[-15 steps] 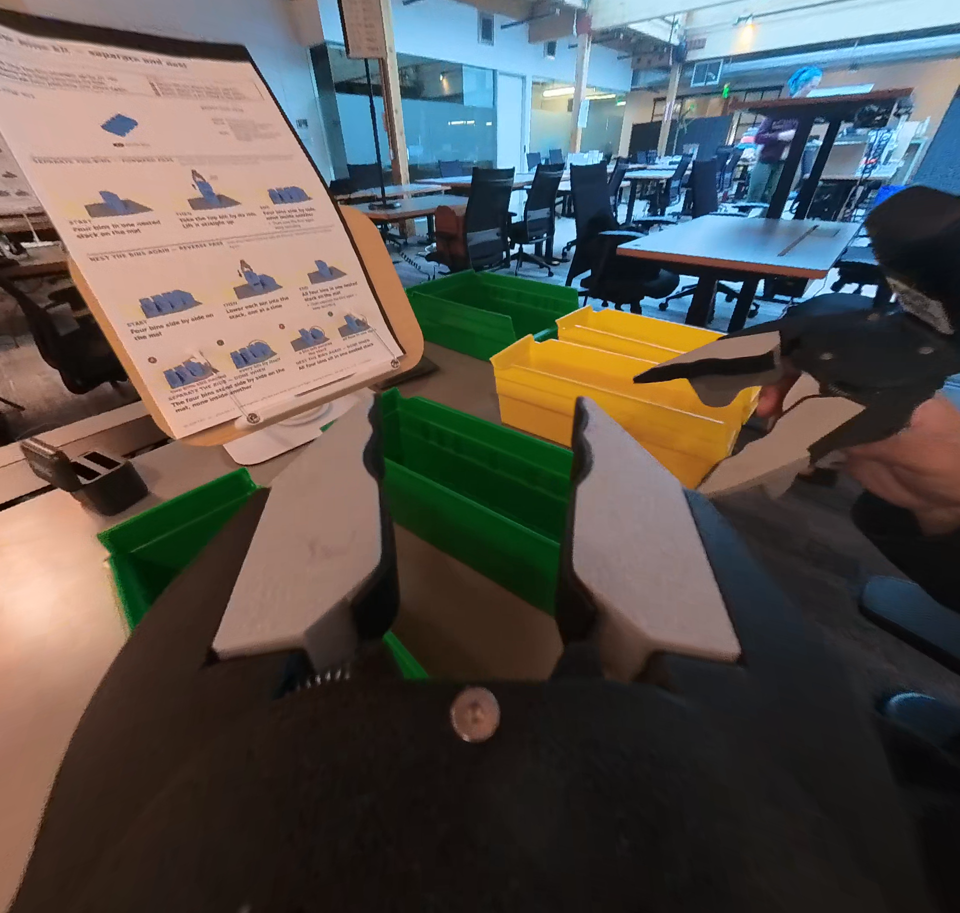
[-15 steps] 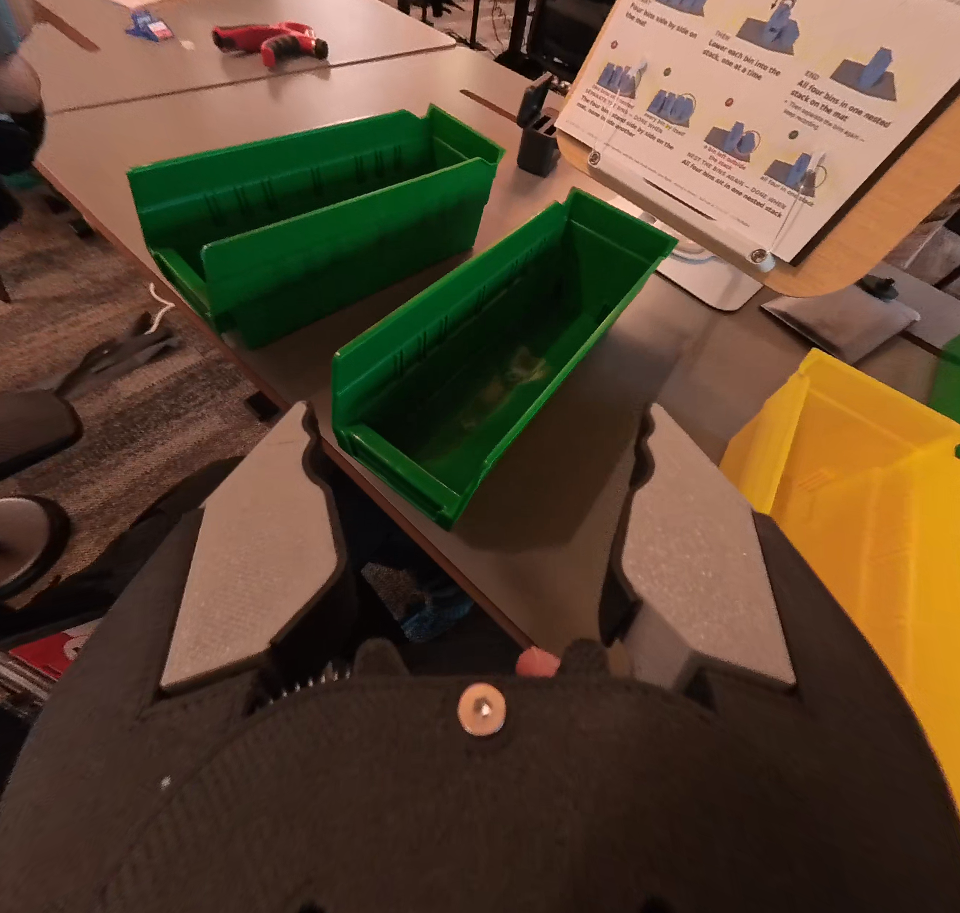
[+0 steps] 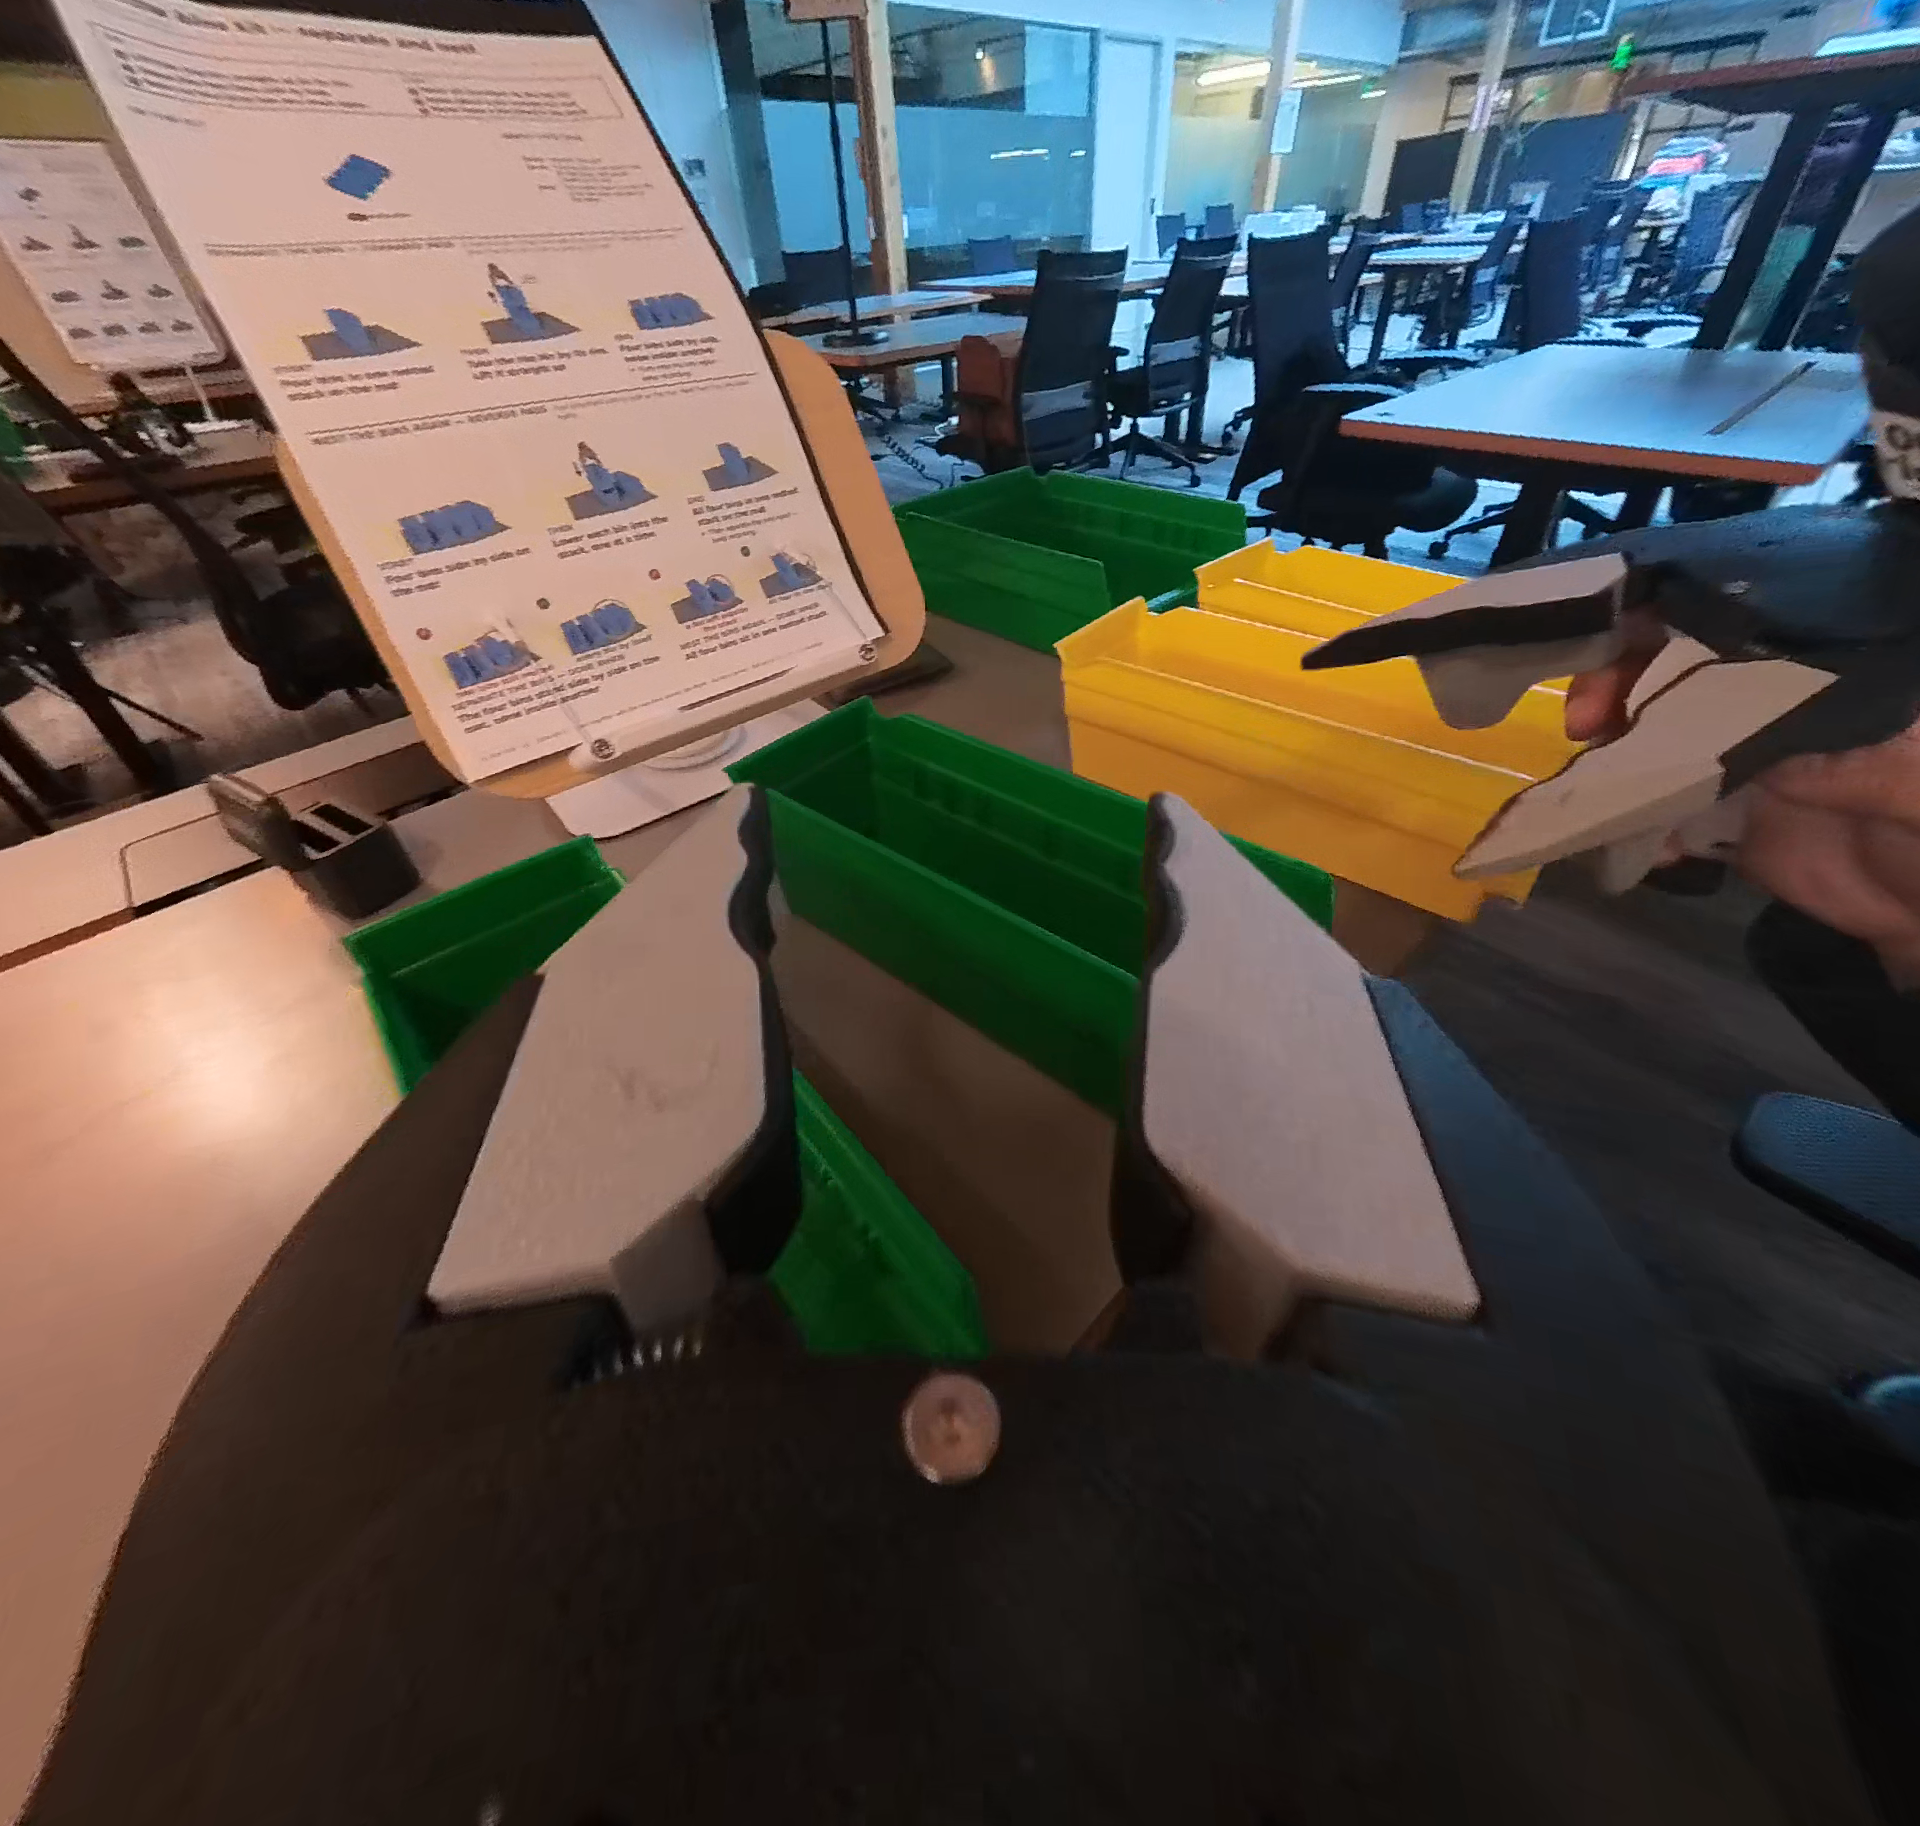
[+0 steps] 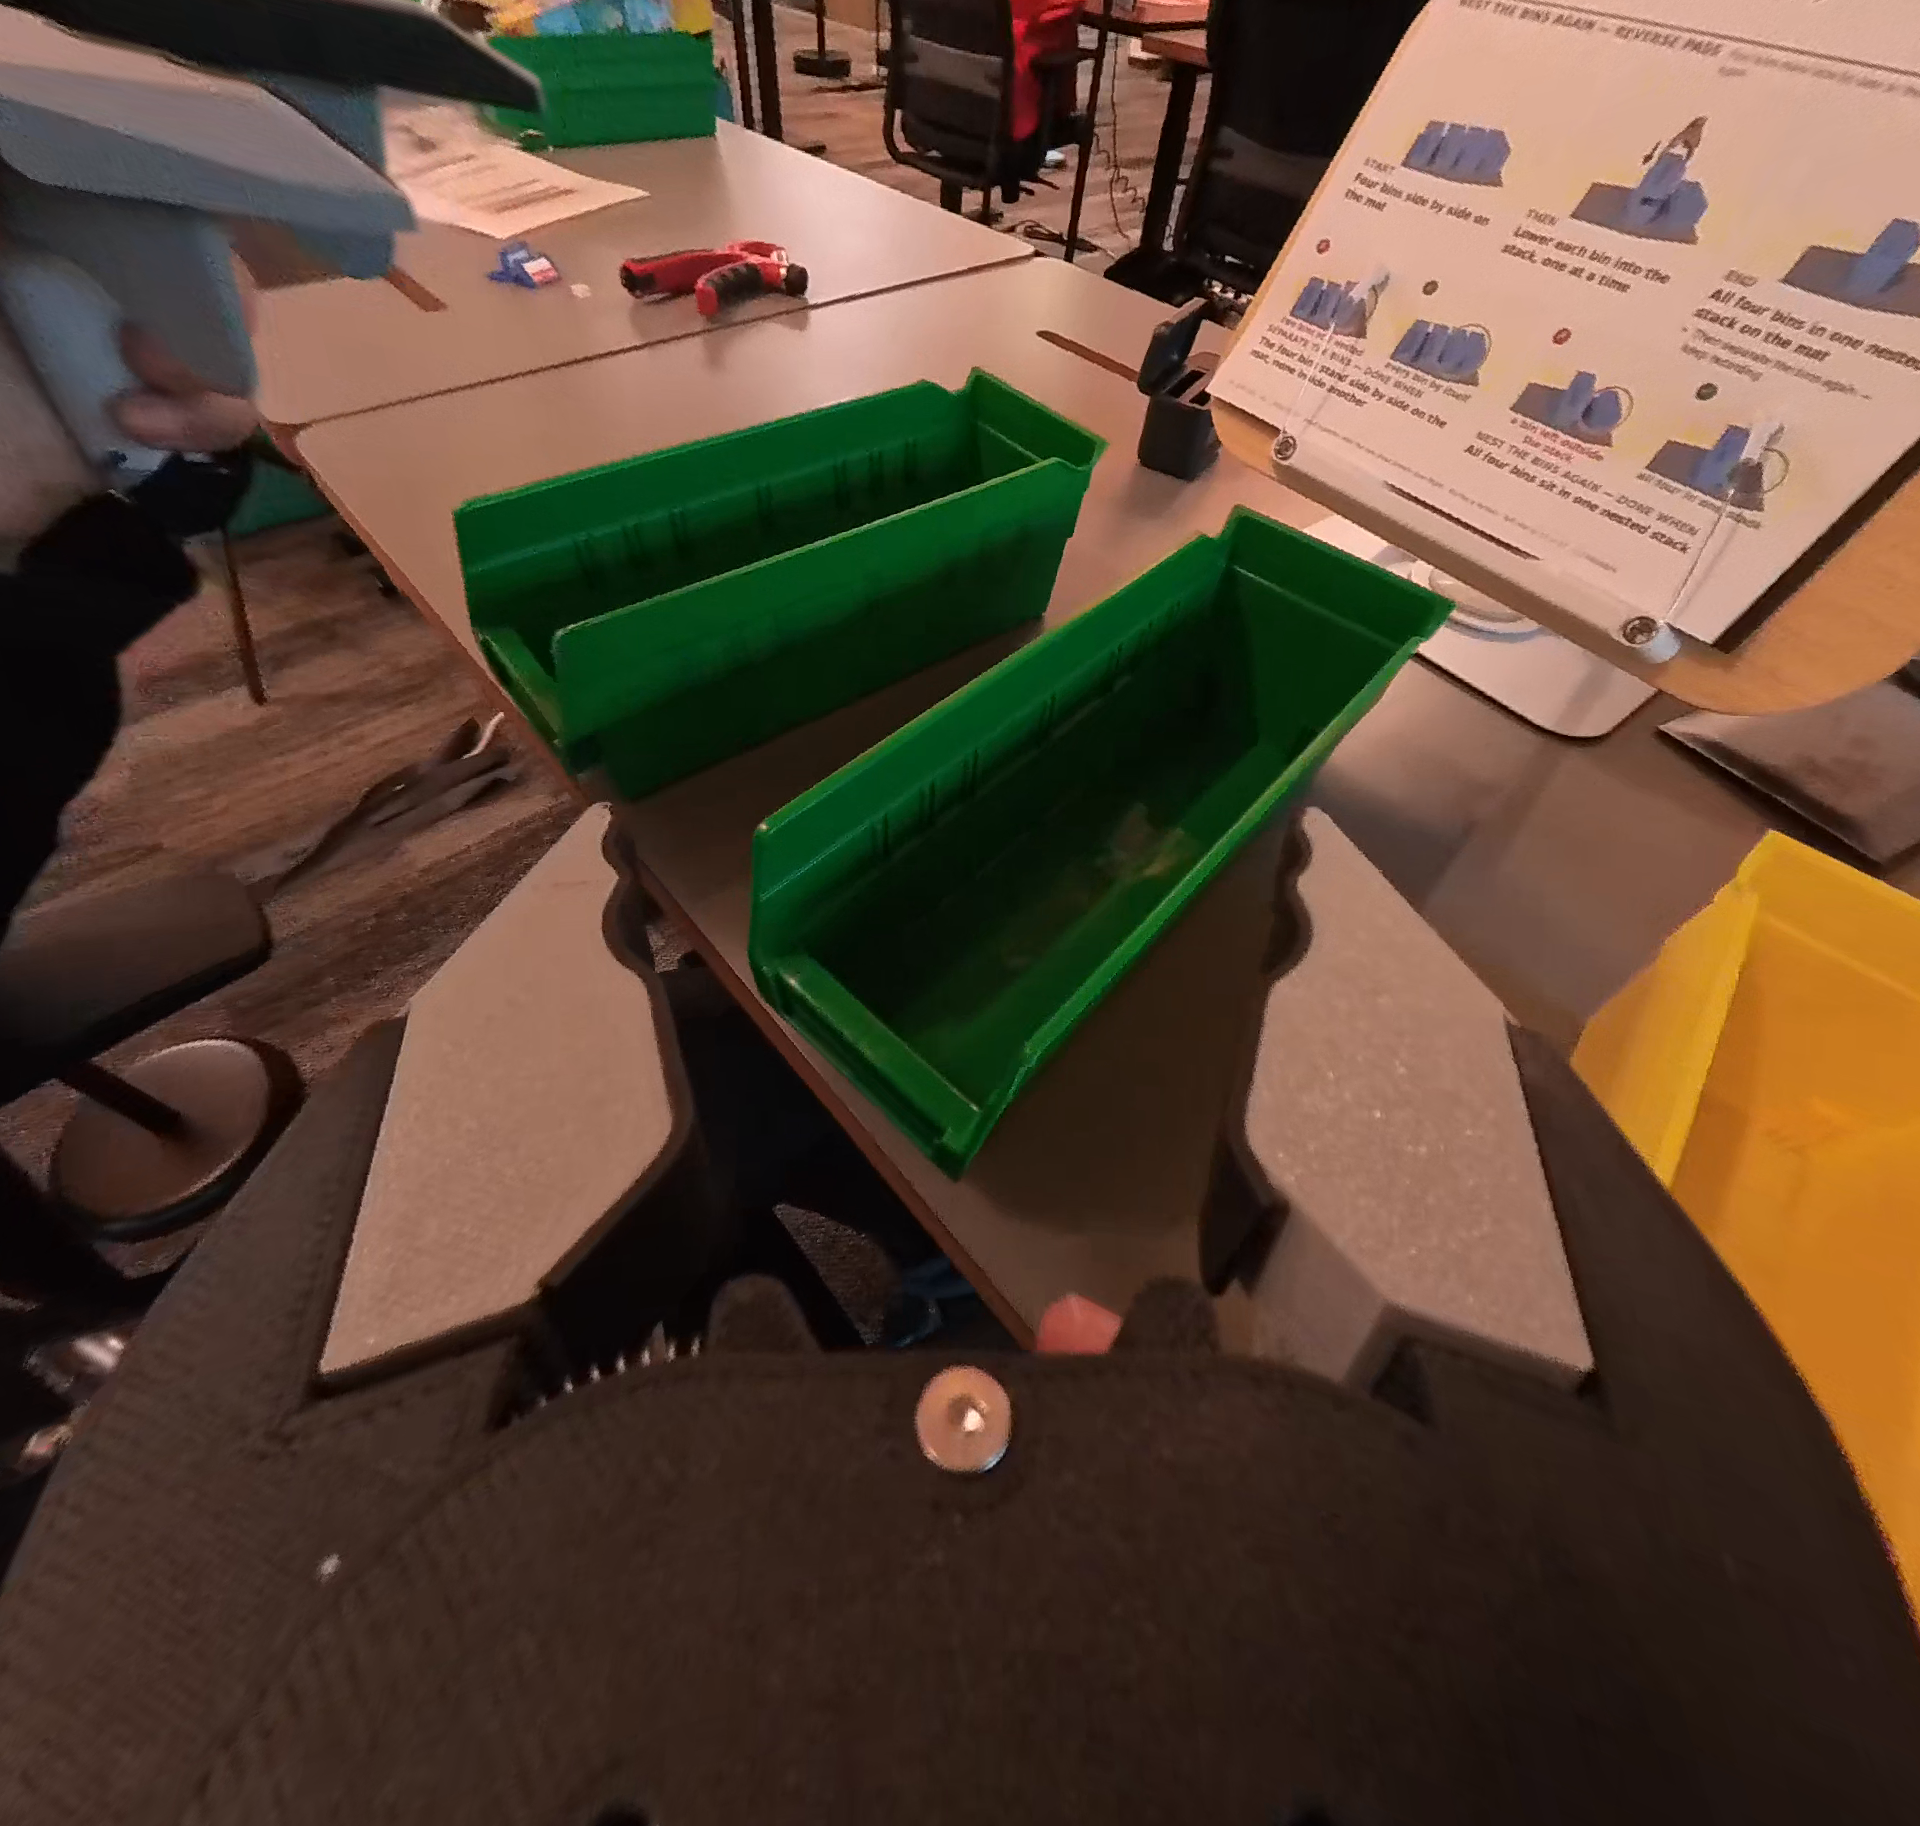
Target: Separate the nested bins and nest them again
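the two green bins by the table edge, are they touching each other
Apart. The right wrist view shows a strip of bare table running the whole way between the nearer green bin and the farther green bin.

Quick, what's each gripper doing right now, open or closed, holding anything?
Left gripper: open, holding nothing, above the green bins.
Right gripper: open, holding nothing, aimed at the nearer green bin.
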Demonstrator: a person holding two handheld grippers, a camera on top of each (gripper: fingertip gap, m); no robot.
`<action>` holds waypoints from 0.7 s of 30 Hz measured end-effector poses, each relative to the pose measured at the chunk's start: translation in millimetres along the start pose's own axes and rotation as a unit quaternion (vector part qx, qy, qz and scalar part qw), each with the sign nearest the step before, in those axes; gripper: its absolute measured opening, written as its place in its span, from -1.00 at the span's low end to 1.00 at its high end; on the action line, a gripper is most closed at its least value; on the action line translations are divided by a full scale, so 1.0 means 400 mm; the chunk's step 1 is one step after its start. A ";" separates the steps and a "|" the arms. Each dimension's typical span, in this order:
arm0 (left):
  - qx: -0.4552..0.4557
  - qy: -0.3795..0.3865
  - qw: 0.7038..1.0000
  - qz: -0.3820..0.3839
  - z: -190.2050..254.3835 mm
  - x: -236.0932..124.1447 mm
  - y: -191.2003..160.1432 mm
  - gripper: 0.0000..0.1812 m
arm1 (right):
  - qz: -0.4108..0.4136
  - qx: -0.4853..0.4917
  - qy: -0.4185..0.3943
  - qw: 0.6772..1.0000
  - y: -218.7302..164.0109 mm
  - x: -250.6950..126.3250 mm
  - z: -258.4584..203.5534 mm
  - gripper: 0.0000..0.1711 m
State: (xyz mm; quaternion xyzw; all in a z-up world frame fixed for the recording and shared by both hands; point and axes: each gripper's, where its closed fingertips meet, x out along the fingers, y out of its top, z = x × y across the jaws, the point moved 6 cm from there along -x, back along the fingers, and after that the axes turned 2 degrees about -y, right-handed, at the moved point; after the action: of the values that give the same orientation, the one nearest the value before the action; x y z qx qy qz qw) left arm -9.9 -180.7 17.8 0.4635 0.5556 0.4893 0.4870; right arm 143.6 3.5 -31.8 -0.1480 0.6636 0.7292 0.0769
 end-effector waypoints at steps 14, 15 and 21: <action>0.064 0.024 0.994 -0.084 0.021 -0.004 -0.053 -0.27 | -0.046 -0.013 0.017 0.999 -0.014 0.055 -0.017 0.42; 0.066 0.026 0.994 -0.086 0.022 -0.003 -0.053 -0.27 | -0.050 -0.011 0.016 0.999 -0.016 0.055 -0.016 0.43; 0.079 0.019 0.993 -0.086 0.032 0.011 -0.047 -0.28 | -0.041 0.010 0.035 0.998 -0.017 0.040 -0.017 0.42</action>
State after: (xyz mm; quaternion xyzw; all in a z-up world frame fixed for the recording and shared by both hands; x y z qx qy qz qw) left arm 1.6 -177.1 -2.0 0.4420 0.6391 0.4090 0.4784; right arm 131.3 -4.1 -44.0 -0.1996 0.6669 0.7129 0.0850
